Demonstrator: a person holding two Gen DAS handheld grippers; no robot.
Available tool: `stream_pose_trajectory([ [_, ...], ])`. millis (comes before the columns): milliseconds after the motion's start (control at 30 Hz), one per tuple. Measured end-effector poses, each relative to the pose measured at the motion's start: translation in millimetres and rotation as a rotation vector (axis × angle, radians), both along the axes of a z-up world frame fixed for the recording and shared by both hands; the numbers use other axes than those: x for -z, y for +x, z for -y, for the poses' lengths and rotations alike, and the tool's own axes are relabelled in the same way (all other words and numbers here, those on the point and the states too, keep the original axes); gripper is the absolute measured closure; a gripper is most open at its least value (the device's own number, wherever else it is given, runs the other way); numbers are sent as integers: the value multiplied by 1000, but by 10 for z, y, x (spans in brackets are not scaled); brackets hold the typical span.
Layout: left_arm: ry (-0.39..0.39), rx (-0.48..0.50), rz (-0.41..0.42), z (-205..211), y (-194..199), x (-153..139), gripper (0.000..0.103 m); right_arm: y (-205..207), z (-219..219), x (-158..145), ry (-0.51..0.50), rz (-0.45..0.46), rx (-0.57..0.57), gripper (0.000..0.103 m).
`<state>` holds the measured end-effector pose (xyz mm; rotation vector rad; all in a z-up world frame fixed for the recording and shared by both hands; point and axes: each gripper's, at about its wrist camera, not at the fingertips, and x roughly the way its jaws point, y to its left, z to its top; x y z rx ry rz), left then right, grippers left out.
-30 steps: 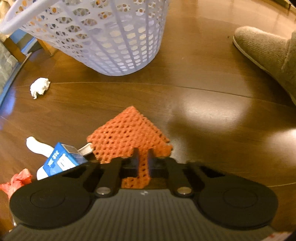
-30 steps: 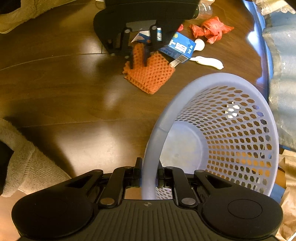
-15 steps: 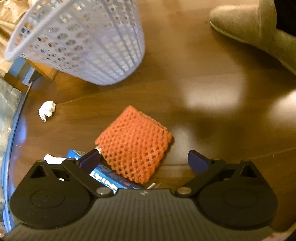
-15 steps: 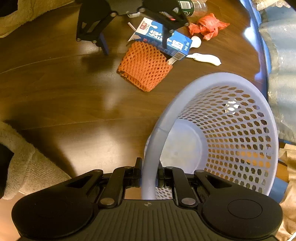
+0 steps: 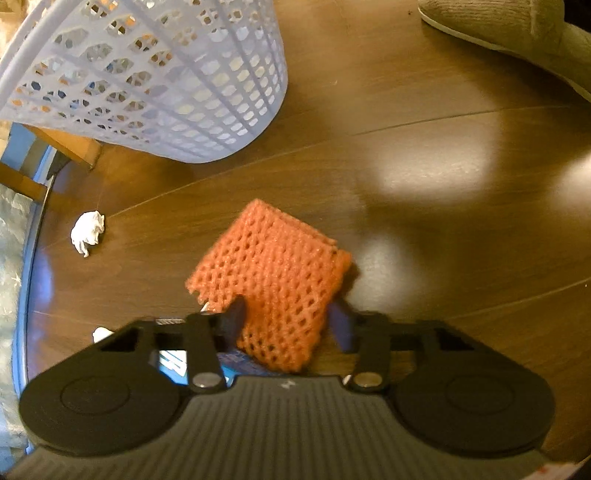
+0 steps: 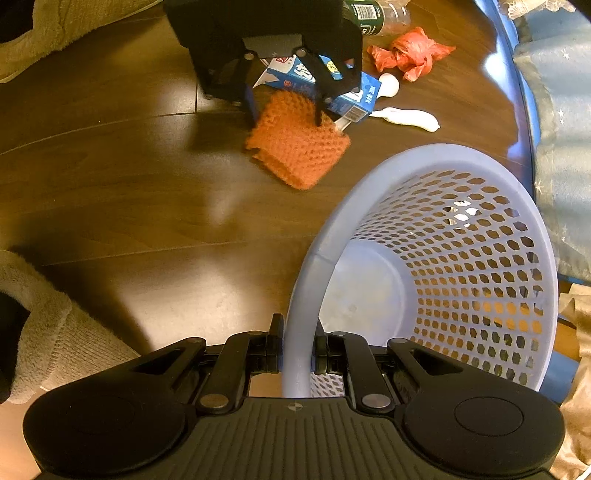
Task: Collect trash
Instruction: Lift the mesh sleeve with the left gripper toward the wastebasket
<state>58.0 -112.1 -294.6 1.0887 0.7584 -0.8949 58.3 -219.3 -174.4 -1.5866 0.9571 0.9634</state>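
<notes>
R tongs (image 6: 298, 354) clamped on rim of basket (image 6: 443, 266), which tilts w/ mouth toward the cam; nothing visible inside. L tongs (image 5: 286, 319) part open, one finger each side of orange net (image 5: 273, 280); can't tell if they pinch it yet. Net lies on wood floor (image 5: 424, 229), its rear edge over a blue carton (image 6: 332, 88). Further off: white spoon (image 6: 406, 118), red bag (image 6: 410, 51), bottle (image 6: 380, 14), paper wad (image 5: 88, 232) near basket.
</notes>
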Motion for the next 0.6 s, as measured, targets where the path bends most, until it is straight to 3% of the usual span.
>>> stream_pose_trajectory([
  [67,-1,-13,-10,3,20,13,95,-1,-1,-3,0,1,1,94],
  [133,-9,-17,-7,-8,29,-1,98,1,-1,-5,1,3,4,94],
  [333,-118,-144,-29,-108,128,-275,99,26,-23,3,-1,5,11,94],
  [600,-251,-275,53,-293,307,-1084,99,54,-20,-4,0,6,24,94],
])
